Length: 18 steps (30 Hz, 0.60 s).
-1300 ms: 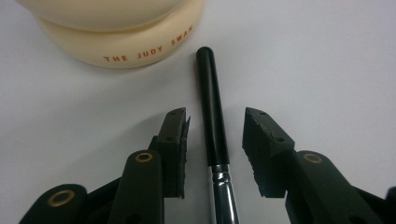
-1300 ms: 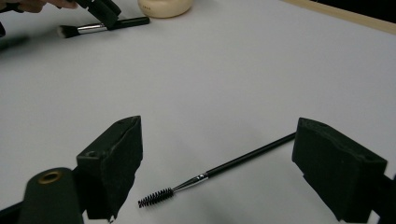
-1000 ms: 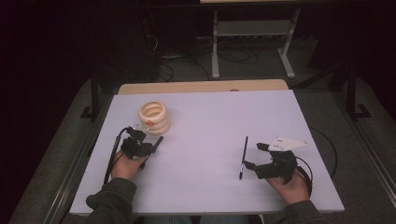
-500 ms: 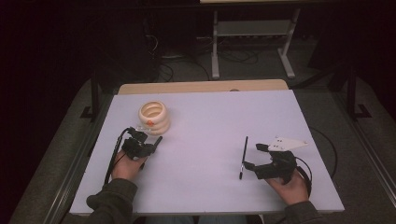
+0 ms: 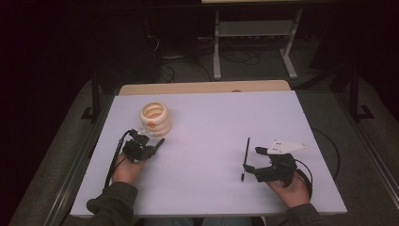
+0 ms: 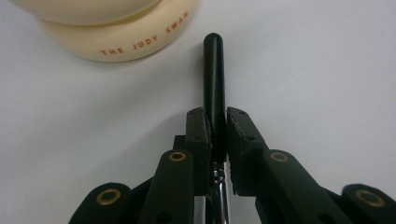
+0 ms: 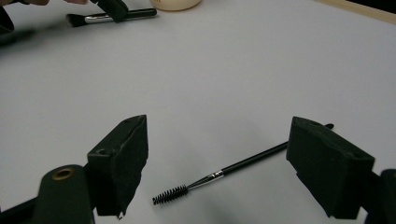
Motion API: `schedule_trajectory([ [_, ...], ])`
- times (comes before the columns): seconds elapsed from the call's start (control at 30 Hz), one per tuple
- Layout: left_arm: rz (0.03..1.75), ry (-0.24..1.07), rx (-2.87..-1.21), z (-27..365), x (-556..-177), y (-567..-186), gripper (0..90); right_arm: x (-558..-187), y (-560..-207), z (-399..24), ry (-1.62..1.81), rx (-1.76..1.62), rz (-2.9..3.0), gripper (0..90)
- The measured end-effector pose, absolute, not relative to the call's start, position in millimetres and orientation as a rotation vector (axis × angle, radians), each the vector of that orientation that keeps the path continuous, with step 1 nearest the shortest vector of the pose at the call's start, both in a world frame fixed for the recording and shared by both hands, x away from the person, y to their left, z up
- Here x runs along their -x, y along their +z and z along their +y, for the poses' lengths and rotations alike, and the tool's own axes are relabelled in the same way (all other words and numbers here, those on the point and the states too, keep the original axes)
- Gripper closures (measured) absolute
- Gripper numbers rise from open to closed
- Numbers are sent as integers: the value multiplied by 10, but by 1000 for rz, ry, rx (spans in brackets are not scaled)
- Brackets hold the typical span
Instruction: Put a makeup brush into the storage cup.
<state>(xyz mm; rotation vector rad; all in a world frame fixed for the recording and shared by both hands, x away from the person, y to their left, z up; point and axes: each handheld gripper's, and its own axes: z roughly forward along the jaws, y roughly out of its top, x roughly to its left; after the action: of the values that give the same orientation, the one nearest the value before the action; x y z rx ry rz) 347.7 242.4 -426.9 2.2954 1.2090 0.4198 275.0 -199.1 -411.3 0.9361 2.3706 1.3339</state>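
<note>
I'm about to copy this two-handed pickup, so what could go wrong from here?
The left gripper, whose jaws have just been closing, pinches the makeup brush on its thin round handle; it could roll or swing on lifting. The cream holder stands close, so a swing might knock it. The right gripper is open around the slim spoolie, easy to miss.

Only the ridged cream holder [image 5: 155, 118] crowds the table's [image 5: 207, 117] far-left; its middle looks seemingly open.

Holder [image 5: 155, 117] far left on table [image 5: 211, 117], spoolie [image 5: 245, 157] right.

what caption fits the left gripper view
Left gripper shut on a black brush handle beside a cream ribbed holder.
</note>
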Motion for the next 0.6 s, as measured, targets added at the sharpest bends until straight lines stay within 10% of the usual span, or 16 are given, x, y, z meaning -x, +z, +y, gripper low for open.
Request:
schedule_trajectory([
  [0.6,1026,335,-2328,2397,-3290,-4059,798,-2790,-3986,-1839,1297,-872,2412,173],
])
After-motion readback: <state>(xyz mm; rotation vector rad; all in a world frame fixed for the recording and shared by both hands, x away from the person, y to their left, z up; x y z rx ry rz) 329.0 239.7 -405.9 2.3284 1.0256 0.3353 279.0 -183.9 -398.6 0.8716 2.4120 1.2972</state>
